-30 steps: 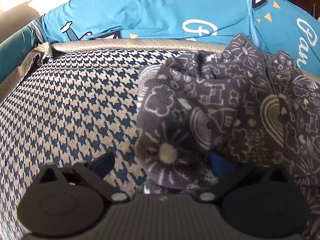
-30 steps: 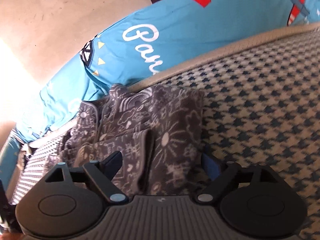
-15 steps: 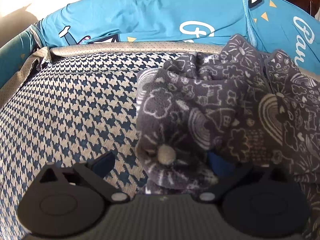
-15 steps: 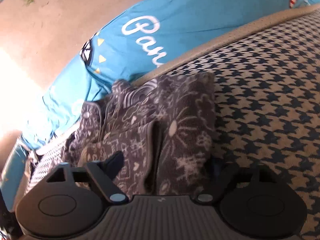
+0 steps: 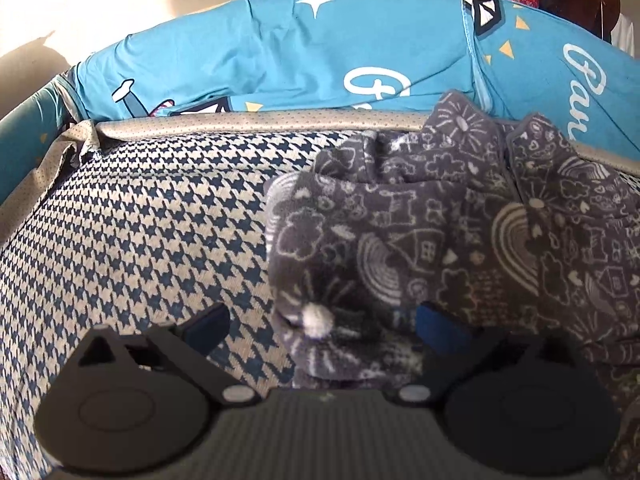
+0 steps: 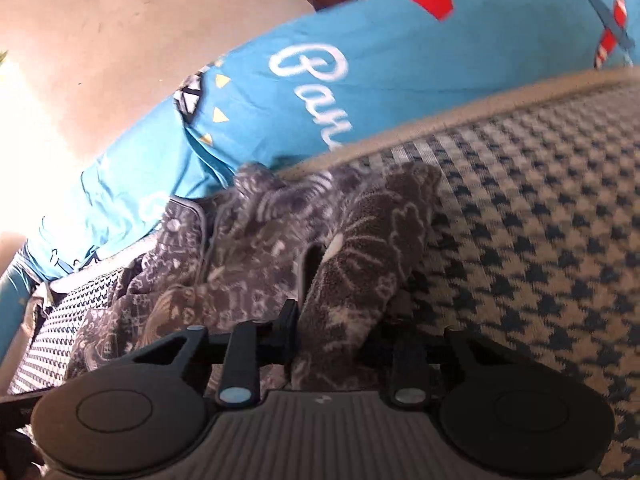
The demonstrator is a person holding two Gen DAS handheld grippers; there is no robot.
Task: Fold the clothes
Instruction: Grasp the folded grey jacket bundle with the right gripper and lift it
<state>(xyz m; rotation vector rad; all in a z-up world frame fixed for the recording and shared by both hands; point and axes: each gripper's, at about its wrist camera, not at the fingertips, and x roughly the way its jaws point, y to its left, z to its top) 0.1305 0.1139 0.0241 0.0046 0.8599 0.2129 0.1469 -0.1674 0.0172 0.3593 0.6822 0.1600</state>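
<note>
Where jaws gape: grey garment (image 5: 420,240) between.

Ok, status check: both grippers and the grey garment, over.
Left gripper open, straddling the grey patterned garment's corner. Right gripper shut on a bunched fold of it. Garment on houndstooth cover, against blue pillow. Nothing in the way.
</note>
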